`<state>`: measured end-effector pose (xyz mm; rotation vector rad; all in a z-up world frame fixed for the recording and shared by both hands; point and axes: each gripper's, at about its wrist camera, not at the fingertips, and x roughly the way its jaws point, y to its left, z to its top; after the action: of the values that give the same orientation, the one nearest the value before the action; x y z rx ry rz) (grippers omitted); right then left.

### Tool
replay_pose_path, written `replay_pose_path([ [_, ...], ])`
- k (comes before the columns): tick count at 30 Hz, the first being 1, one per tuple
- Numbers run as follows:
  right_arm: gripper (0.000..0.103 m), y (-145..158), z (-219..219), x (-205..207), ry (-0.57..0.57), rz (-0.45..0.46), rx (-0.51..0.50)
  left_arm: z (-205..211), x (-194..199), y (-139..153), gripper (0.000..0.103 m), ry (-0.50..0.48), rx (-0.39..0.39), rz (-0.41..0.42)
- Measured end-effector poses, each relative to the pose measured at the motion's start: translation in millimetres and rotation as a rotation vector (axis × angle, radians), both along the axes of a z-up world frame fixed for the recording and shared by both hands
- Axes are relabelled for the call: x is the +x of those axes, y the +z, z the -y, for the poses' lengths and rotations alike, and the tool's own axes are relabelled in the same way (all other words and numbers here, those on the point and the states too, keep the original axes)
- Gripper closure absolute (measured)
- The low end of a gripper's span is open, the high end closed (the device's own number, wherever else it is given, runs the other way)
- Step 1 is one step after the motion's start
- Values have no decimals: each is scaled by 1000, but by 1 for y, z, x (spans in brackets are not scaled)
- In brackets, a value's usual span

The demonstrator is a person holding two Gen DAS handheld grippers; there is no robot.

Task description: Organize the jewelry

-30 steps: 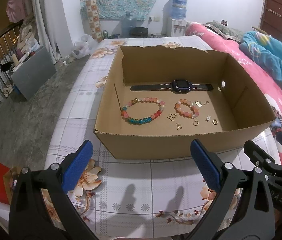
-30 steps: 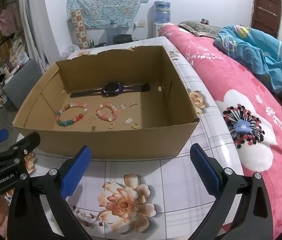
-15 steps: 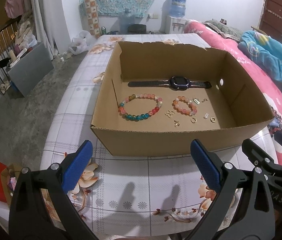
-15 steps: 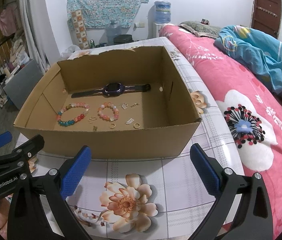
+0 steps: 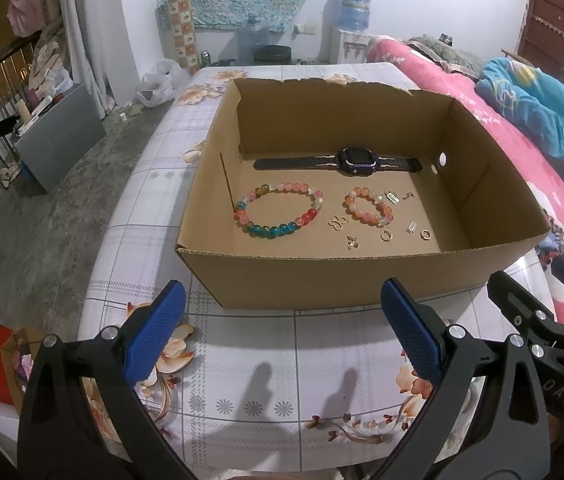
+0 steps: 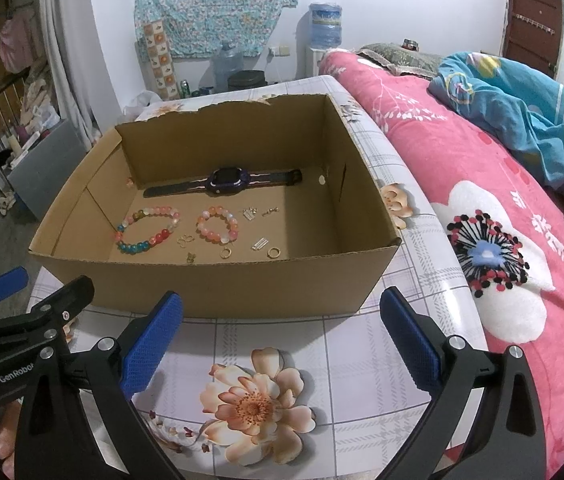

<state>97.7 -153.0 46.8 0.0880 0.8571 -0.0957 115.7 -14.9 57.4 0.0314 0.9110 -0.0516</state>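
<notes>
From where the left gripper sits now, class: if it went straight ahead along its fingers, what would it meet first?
Most likely the near wall of the cardboard box. The left gripper is open, above the table, pointing at that wall. The jewelry lies behind it. Height is hard to judge, so it could clear the rim.

Bright overhead light, soft shadows, perhaps edge-warped
</notes>
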Motion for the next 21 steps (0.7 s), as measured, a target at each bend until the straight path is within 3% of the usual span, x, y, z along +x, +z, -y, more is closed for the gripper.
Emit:
replay_pose_path([
  [21,7,0,-1,-1,-6,-3,8,0,0,0,8,-1,0,0],
])
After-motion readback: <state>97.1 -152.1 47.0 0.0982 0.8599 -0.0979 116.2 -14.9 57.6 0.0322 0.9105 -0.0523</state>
